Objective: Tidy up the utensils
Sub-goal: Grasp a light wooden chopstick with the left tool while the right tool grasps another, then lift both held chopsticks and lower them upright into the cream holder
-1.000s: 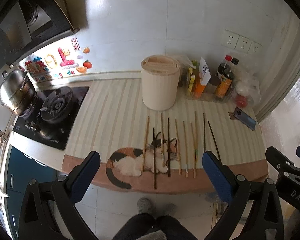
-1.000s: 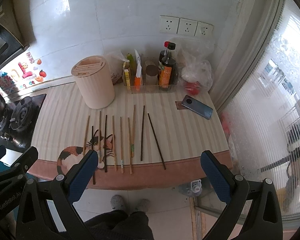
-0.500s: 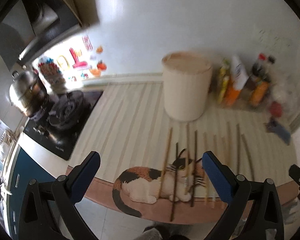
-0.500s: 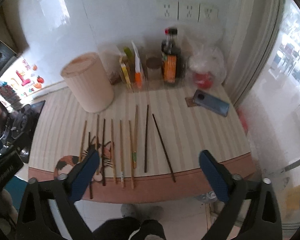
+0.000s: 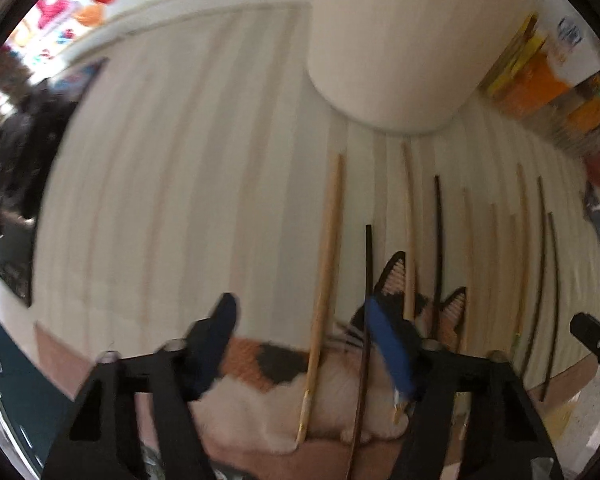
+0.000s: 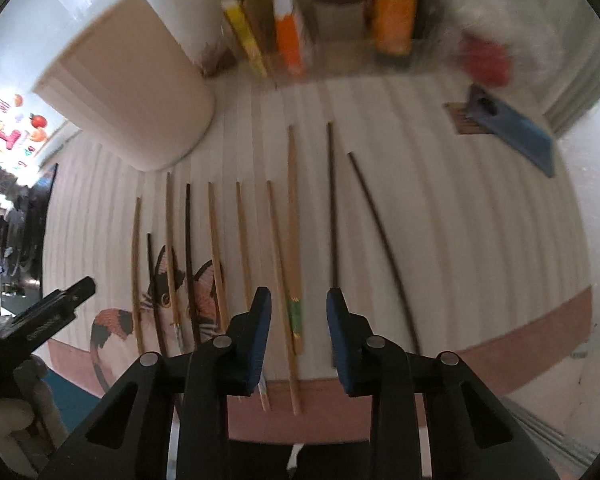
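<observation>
Counter (image 6: 480, 240) covered by a striped mat carries everything, its pink front edge nearest both cameras, with bare striped room toward the left edge beside the stove (image 5: 16, 152) and more at the right between the last stick and a phone (image 6: 512, 128). Cream utensil holder (image 5: 388, 40) stands near the back edge, just behind the chopsticks (image 6: 292, 216), which lie side by side, their near ends reaching the front edge over a cat picture (image 5: 284, 368). Left gripper (image 5: 300, 344) has just been closing; a pale and a dark stick lie between its jaws, untouched. Right gripper (image 6: 298, 320), also closing, straddles two light sticks without pressing them. Bottle labels at the back are too blurred to read.
</observation>
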The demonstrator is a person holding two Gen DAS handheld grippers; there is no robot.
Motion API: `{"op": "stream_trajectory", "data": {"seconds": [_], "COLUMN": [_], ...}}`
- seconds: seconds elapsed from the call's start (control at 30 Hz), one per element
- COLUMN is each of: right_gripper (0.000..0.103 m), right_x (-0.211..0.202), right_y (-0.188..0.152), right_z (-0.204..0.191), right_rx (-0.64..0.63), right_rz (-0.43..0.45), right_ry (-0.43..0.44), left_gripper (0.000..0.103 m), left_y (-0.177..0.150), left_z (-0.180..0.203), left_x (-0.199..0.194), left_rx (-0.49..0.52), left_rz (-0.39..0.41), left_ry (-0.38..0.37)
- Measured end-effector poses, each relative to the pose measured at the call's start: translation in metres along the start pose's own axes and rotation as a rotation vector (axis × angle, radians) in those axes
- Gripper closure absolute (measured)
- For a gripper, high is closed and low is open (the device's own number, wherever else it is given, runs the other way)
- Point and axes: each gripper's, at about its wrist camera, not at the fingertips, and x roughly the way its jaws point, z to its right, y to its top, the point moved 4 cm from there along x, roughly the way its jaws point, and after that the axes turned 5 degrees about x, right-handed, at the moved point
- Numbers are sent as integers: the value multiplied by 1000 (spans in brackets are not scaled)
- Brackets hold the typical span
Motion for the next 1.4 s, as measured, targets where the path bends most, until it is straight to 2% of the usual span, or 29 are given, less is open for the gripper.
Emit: {"op": "stream_trajectory", "data": {"seconds": [0.17,0.2,0.23,0.27,0.3,0.53,0.63,0.93,1.2,1.3,1.4], "right_gripper": [73,73,73,73,73,75,96,96,95,94,94], "right_x": [38,43,49,54,57,89,97,83,93,91,95], "right_y": [22,27,33,38,41,57,52,29,30,39,32], "right_z": [-7,-6,-5,-4,-3,-8,-11,-6,-33,-48,-64], "right_rx": [13,16,25,33,38,33,-7,-53,-104,-125,-144], "right_rz": [-58,-61,-66,-69,-77,-145,-174,-276,-270,-273,-282], "right_ry": [-48,-61,-70,-77,-81,-120,-189,-123,-135,-159,-190], "left_gripper": [70,80,83,95,98,98,98,98,97,97,98], "left_y": [5,6,5,4,3,-7,-14,-29,25,32,44], "left_z": [5,5,7,7,7,0,-11,-33,-33,-32,-26], "left_x": [29,25,22,20,19,11,7,-3,7,10,12], "left_rx": [45,48,62,68,70,46,4,-20,16,18,24], "left_rz": [-50,-24,-19,-18,-21,-28,-50,-79,-118,-133,-137], "left_ry": [6,7,8,8,11,39,34,-1,-9,-3,13]}}
